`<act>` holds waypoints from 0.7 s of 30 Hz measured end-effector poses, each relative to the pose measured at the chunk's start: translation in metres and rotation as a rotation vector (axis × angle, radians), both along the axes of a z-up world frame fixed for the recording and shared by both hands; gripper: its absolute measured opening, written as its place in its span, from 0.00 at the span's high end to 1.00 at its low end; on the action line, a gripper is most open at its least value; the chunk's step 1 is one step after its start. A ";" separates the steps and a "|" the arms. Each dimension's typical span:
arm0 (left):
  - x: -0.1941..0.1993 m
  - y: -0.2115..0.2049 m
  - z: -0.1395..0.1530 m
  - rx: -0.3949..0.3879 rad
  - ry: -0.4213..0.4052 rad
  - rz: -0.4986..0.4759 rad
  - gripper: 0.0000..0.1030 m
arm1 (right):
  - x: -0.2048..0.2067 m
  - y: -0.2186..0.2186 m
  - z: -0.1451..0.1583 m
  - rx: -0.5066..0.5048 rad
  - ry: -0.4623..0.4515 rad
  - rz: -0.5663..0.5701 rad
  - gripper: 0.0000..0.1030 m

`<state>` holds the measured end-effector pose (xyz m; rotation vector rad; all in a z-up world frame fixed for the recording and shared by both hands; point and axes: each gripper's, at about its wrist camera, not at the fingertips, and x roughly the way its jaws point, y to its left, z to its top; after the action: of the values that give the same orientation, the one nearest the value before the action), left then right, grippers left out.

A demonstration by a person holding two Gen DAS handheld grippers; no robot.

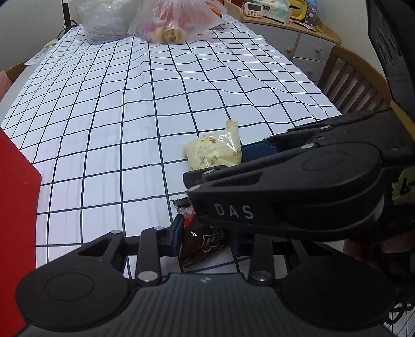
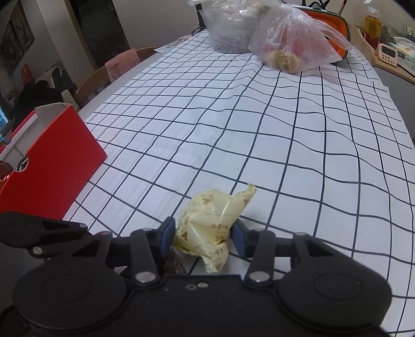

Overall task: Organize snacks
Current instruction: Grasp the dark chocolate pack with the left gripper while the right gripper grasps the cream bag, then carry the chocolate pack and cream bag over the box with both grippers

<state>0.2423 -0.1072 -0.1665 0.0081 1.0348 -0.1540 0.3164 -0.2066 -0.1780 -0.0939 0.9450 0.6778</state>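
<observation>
A cream-yellow wrapped snack [image 2: 207,230] lies on the checked tablecloth between the blue pads of my right gripper [image 2: 203,236], which is shut on it. It also shows in the left wrist view [image 1: 212,151], with the right gripper [image 1: 249,153] crossing from the right. My left gripper [image 1: 205,236] is shut on a dark brown and red snack packet [image 1: 205,242] low over the cloth. The red box [image 2: 49,160] with an open top stands at the left; its side shows in the left wrist view [image 1: 15,207].
At the far end of the table [image 2: 285,116] are a clear plastic bag of snacks [image 2: 288,44], a clear tub [image 2: 228,28] and an orange container [image 2: 334,23]. Wooden chairs [image 1: 355,77] stand at both sides, and a sideboard [image 1: 298,39] at the back right.
</observation>
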 end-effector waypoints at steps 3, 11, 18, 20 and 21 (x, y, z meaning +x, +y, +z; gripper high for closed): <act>-0.004 0.002 0.001 0.000 0.001 0.010 0.68 | -0.003 -0.003 0.002 -0.001 -0.006 -0.014 0.59; -0.018 0.016 0.009 -0.024 0.000 0.048 0.68 | -0.016 -0.015 0.011 0.014 -0.004 -0.048 0.60; -0.038 0.034 0.030 -0.052 -0.023 0.077 0.68 | -0.042 -0.015 0.044 0.036 -0.062 -0.036 0.60; -0.044 0.041 0.040 -0.063 -0.040 0.083 0.68 | -0.051 -0.014 0.055 0.043 -0.081 -0.029 0.60; -0.047 0.044 0.045 -0.066 -0.050 0.085 0.68 | -0.055 -0.013 0.061 0.044 -0.090 -0.029 0.60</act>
<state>0.1949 -0.0634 -0.1214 -0.0915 0.9780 -0.1103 0.2609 -0.2194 -0.1172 -0.0714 0.8428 0.6624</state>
